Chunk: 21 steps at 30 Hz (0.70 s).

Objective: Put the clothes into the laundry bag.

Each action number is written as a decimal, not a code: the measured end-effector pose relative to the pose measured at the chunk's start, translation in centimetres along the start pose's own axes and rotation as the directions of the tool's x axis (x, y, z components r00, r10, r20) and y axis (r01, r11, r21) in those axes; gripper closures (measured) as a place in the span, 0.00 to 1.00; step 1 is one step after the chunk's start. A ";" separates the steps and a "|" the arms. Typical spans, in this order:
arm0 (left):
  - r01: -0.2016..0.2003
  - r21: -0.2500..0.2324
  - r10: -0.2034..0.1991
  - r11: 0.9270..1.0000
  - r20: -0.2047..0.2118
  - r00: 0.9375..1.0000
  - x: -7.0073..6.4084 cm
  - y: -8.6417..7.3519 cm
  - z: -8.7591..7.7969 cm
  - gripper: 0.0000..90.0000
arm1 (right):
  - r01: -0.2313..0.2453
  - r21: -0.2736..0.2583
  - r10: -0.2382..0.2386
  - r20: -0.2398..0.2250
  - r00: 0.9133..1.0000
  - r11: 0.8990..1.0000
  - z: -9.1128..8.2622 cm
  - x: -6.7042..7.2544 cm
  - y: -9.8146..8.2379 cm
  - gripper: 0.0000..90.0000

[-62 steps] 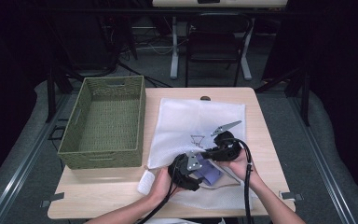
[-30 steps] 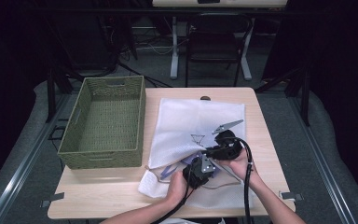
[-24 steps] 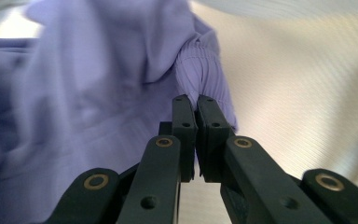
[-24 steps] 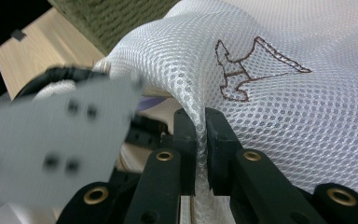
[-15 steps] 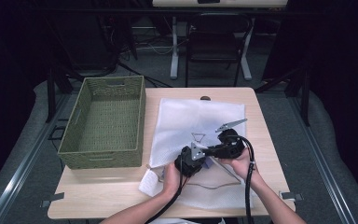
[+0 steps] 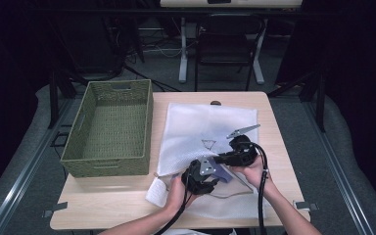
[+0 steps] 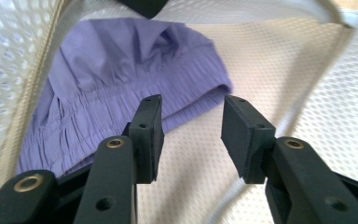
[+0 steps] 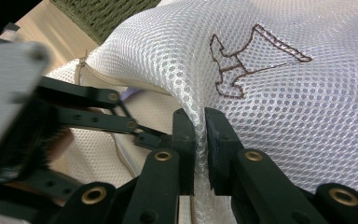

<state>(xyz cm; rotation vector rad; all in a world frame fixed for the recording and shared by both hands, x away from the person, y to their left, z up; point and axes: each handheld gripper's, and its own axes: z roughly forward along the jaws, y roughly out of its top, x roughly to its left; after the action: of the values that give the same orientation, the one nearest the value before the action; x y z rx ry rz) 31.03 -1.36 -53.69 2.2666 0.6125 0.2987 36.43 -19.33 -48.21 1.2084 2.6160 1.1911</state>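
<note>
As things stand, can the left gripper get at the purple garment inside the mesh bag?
Probably yes. The left gripper, its jaws just opened, sits in the bag's mouth with the purple garment right ahead. The right gripper pinches the mesh bag layer up, keeping the opening free.

Dark room: grey floor [image 6: 24, 161], black chair [image 6: 227, 46] behind wooden table [image 6: 103, 205].

left gripper [image 7: 189, 135] jaws just opening, off purple garment [image 7: 116, 93], risen
</note>
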 end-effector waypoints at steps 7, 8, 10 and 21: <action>-0.078 -0.009 0.078 0.997 0.026 0.997 -0.2 -0.6 -4.1 0.60 | 0.005 0.007 -0.004 -0.001 1.000 1.000 0.0 0.0 -0.1 0.92; -0.082 -0.009 0.082 0.997 0.008 0.997 0.0 -0.8 -4.7 0.59 | 0.004 0.008 -0.004 -0.002 1.000 1.000 0.0 -0.1 -0.1 0.92; -0.073 -0.022 0.072 0.997 -0.025 0.997 0.7 -1.5 -5.8 0.58 | 0.000 0.013 0.000 -0.003 1.000 1.000 0.1 -0.1 -0.1 0.92; -0.083 0.057 0.092 0.995 -0.188 0.978 3.7 -3.5 -5.9 0.51 | 0.007 0.025 -0.007 0.001 1.000 1.000 0.1 0.1 -0.2 0.91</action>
<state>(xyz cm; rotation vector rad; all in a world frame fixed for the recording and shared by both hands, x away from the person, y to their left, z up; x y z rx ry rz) 30.77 6.29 -52.04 2.3327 0.6242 0.5548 36.23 -19.26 -48.40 1.2027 2.6393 1.1601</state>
